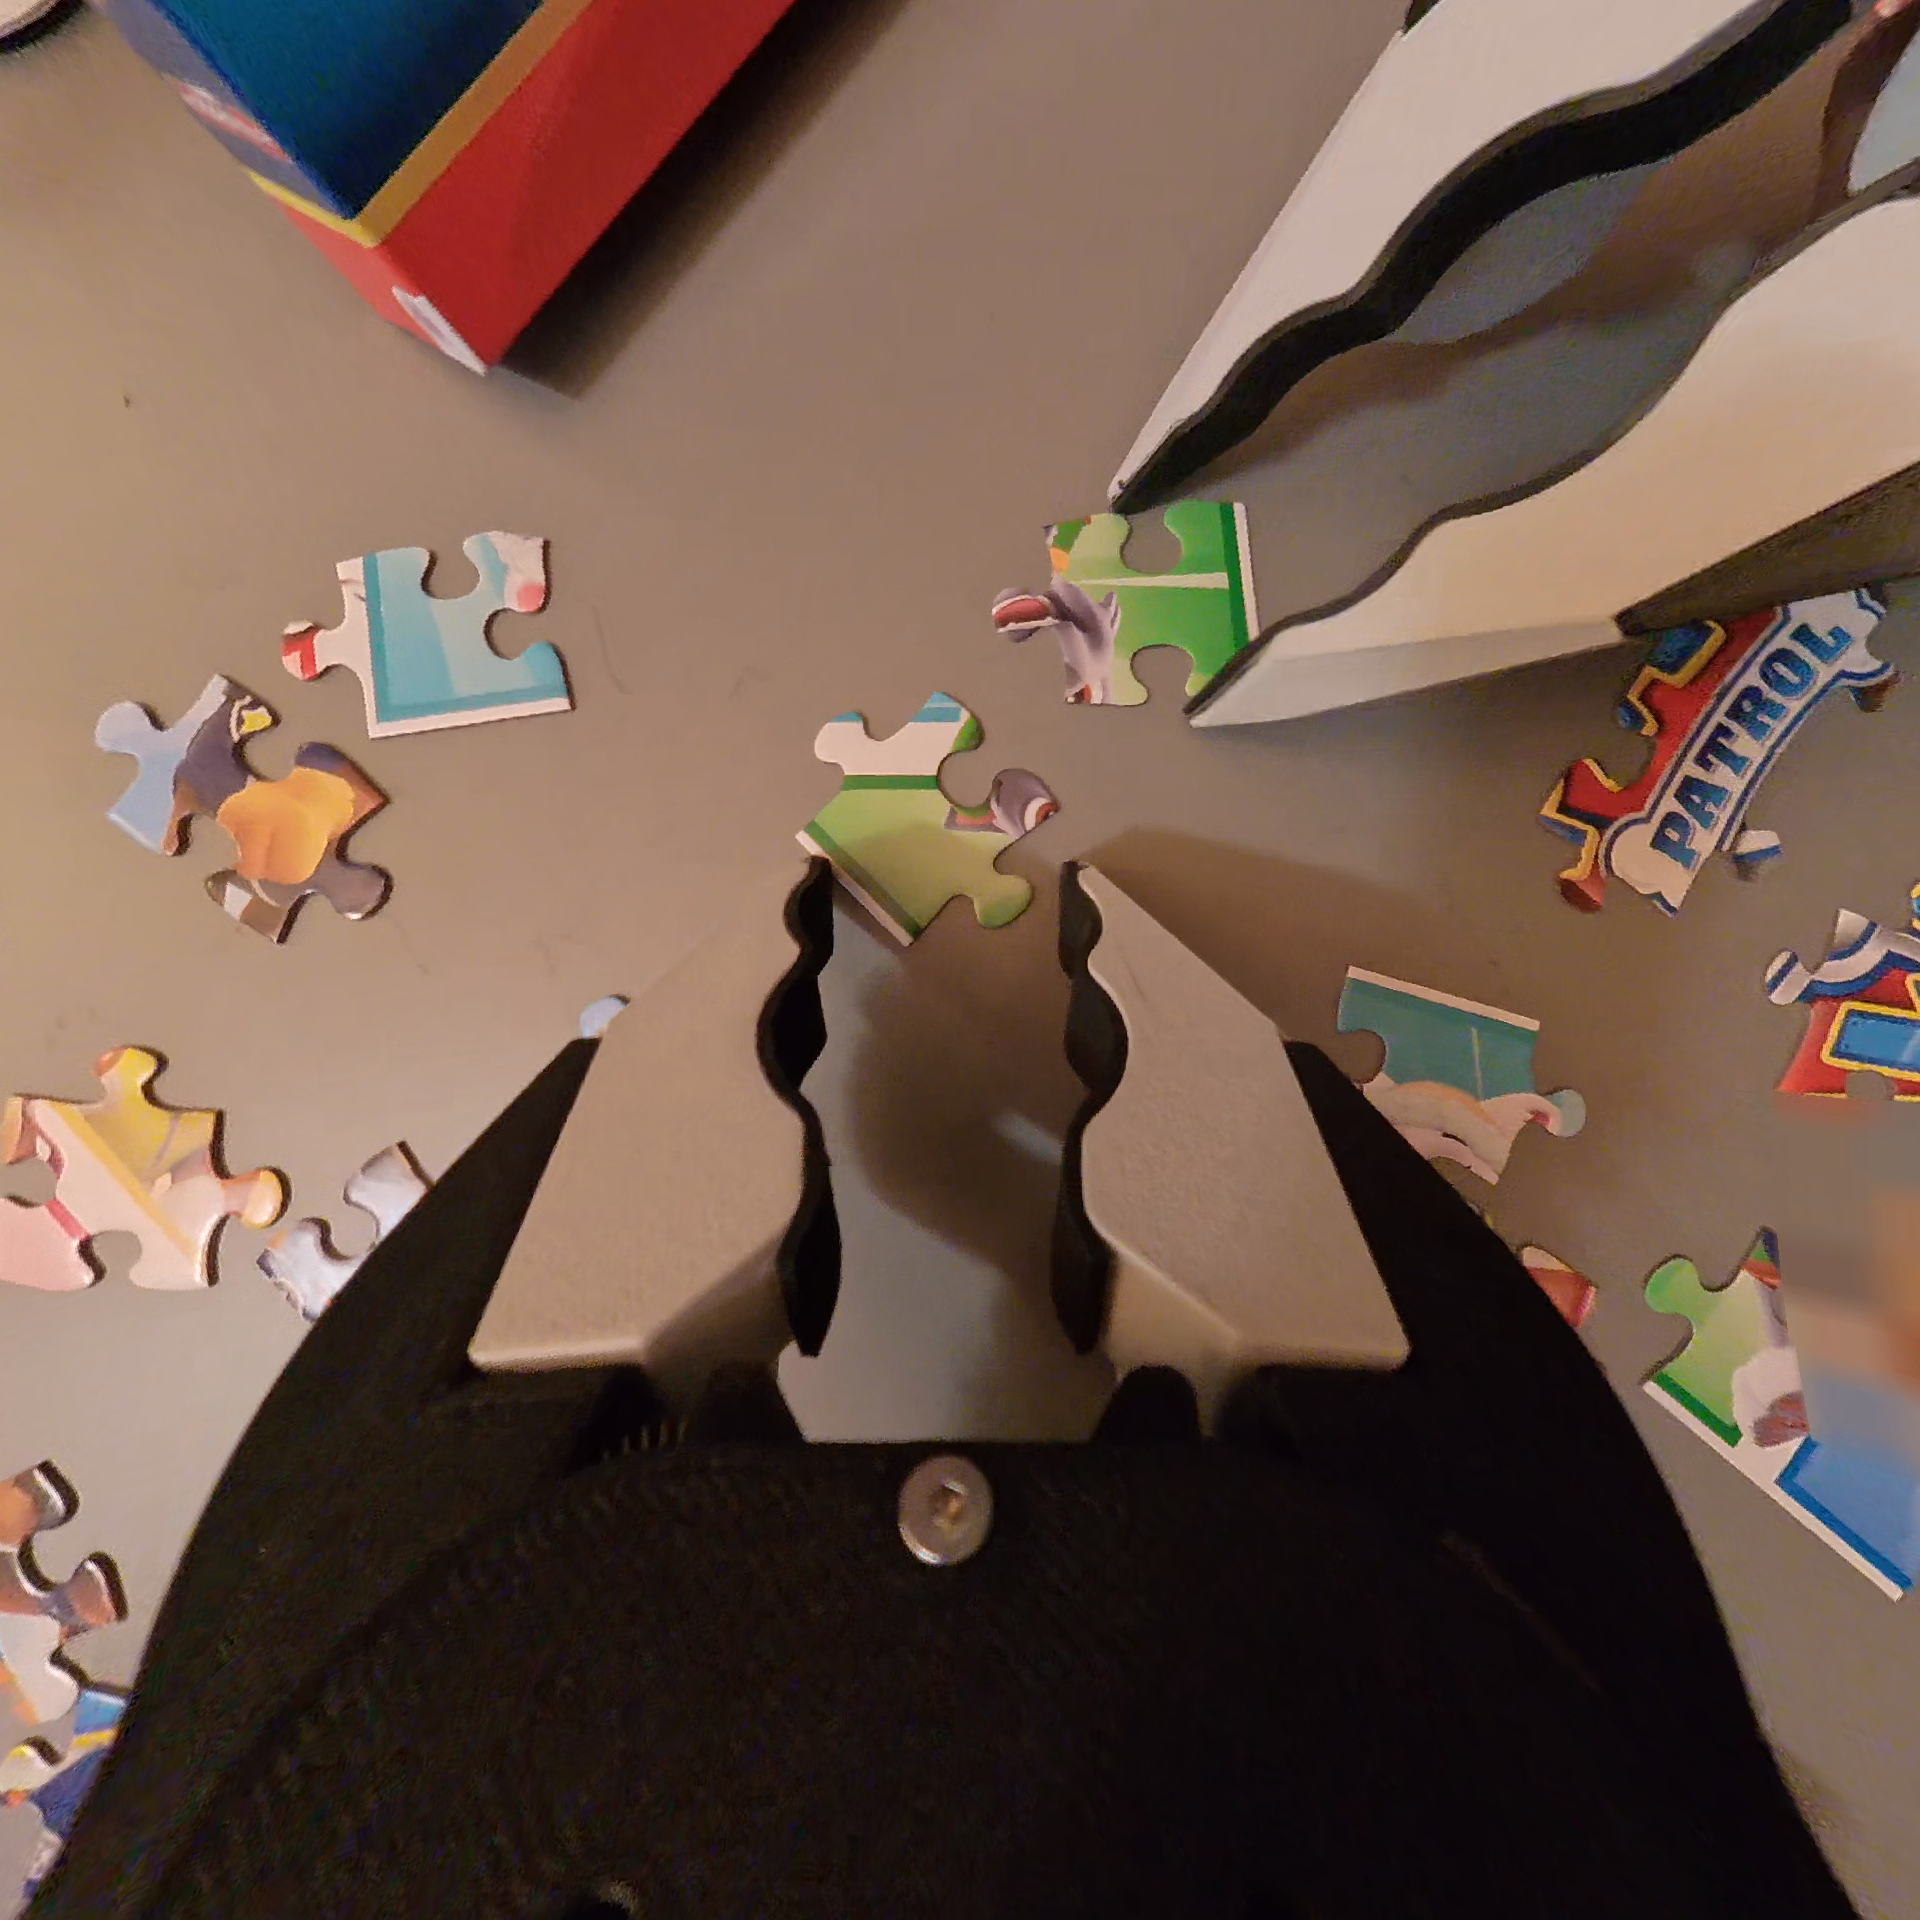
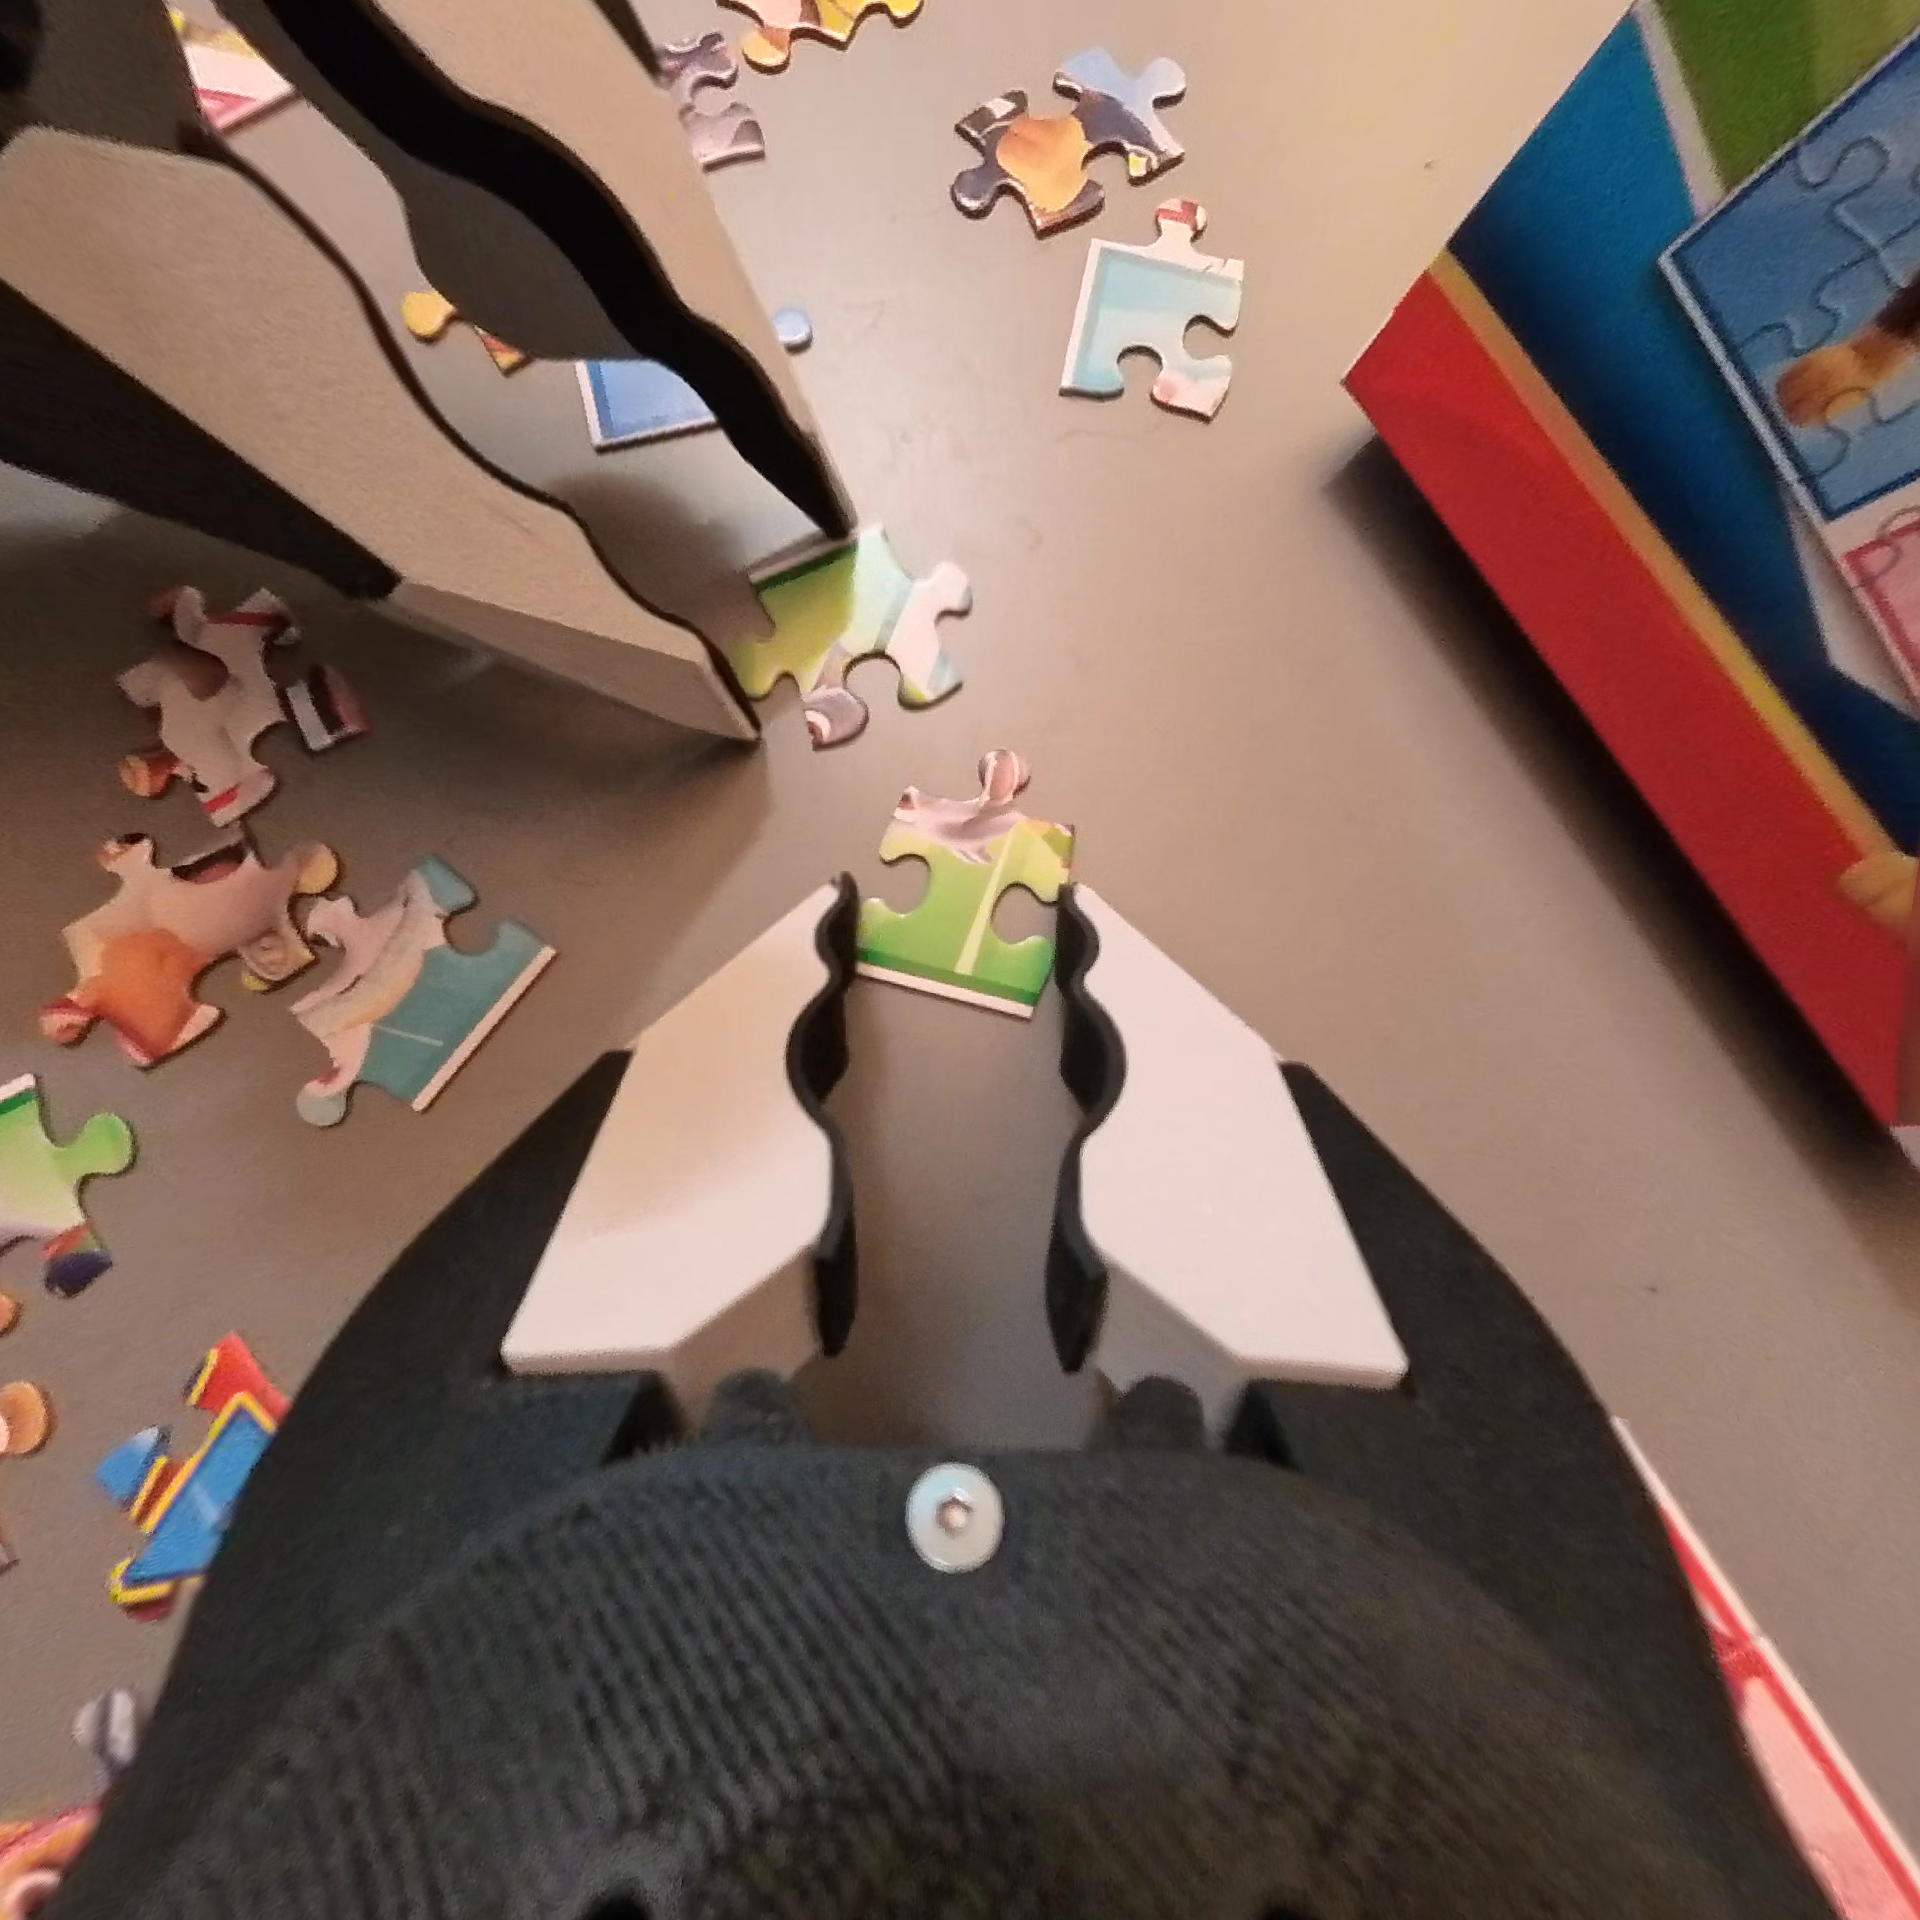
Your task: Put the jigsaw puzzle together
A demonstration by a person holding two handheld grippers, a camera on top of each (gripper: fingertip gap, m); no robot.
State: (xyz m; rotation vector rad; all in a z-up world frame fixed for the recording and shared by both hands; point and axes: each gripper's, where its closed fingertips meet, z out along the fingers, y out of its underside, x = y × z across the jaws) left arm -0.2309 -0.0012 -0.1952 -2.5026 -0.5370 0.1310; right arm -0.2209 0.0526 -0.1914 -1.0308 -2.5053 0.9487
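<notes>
Black housing and pale fingers of the left gripper (image 1: pixel 940 883) fill the near view; its jaws stand apart, one green puzzle piece (image 1: pixel 914 821) flat on the table (image 1: pixel 727 499) just ahead, its corner touching the left fingertip, ungripped. Beyond, to the right, the right gripper (image 2: pixel 956 914) straddles another green piece (image 2: pixel 971 914) lying flat between its tips, whether pinched cannot be told. A red and blue box (image 1: pixel 436 156) sits farther off.

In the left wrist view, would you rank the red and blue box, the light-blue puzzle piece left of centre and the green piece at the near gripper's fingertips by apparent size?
1. Red and blue box, though cropped.
2 and 3. Light-blue puzzle piece and green piece: too alike to rank.
</notes>
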